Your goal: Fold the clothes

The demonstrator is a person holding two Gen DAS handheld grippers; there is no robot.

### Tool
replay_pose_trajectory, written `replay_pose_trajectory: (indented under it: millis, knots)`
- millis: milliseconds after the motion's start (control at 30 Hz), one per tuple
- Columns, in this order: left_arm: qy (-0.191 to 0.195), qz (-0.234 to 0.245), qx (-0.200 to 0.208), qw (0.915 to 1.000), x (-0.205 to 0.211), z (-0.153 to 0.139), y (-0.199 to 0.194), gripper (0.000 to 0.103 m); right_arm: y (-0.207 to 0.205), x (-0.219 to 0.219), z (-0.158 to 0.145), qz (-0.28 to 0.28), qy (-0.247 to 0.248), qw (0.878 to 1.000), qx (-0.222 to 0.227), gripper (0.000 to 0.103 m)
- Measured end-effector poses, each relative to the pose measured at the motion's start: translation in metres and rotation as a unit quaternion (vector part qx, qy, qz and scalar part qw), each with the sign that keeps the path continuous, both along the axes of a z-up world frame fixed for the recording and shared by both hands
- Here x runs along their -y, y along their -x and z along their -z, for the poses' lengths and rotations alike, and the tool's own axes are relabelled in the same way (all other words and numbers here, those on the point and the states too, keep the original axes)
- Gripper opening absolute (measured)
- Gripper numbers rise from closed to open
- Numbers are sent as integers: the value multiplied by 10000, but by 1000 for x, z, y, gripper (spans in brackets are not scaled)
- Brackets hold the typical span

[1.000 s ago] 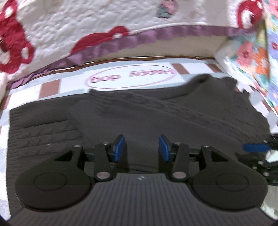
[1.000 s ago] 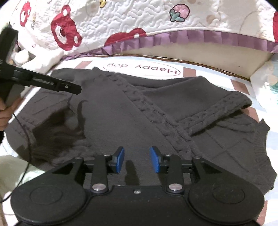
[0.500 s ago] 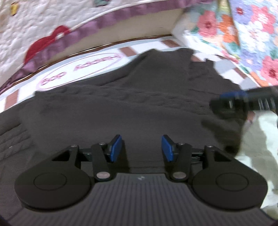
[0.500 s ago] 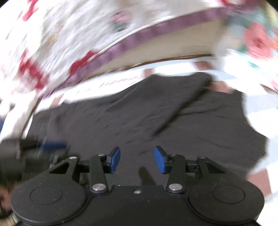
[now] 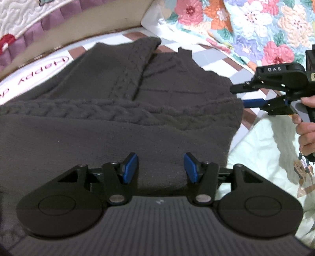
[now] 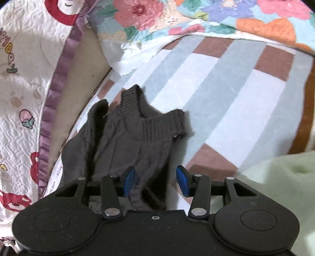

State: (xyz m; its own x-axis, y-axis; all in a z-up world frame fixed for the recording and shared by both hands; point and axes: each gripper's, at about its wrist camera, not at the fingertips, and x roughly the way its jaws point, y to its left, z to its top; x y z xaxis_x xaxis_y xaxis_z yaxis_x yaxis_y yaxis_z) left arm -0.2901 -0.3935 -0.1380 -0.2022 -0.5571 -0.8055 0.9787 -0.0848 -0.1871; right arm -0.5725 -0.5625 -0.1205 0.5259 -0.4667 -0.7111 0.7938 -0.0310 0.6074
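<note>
A dark grey cable-knit sweater [image 5: 118, 137] lies spread on a checked bed sheet [image 5: 212, 57]. My left gripper [image 5: 160, 167] hovers open low over the sweater's plain near part, with nothing between its fingers. At the sweater's right edge a hand [image 5: 307, 122] holds my right gripper [image 5: 239, 96]. In the right wrist view the sweater [image 6: 122, 149] runs away from me to its ribbed neckline [image 6: 145, 126]. My right gripper [image 6: 155, 181] stands open there, and a ribbed edge of the sweater lies under the gap between its fingers.
A floral quilt [image 6: 196, 17] is heaped at the far side of the sheet [image 6: 226, 98]. On the left rises a white bear-print quilt [image 6: 23, 78] with a purple ruffle. A pale green blanket [image 6: 275, 177] lies at the near right.
Both views have swung to the right along the sweater. My right gripper has moved to the sweater's right edge, facing its neckline. Both grippers stayed open.
</note>
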Motion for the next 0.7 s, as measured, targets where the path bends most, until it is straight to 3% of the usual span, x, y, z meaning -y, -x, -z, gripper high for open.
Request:
replay_pose_trajectory:
  millis: [367, 400, 433, 500, 700]
  knots:
    - [-261, -316, -401, 9984, 6, 7, -18, 53, -22, 22, 21, -19, 541, 9982, 267, 62]
    - [-269, -338, -439, 9981, 6, 8, -19, 53, -23, 26, 23, -127, 577, 9975, 394, 56]
    - [-295, -370, -476, 9977, 6, 7, -20, 53, -26, 31, 24, -309, 612, 9962, 538, 9]
    - [-311, -385, -466, 9977, 2, -1, -22, 53, -33, 34, 19, -638, 772, 9920, 764, 11]
    - [53, -468, -501, 9976, -13, -39, -56, 53, -82, 14, -39, -1569, 1544, 9690, 1124, 11]
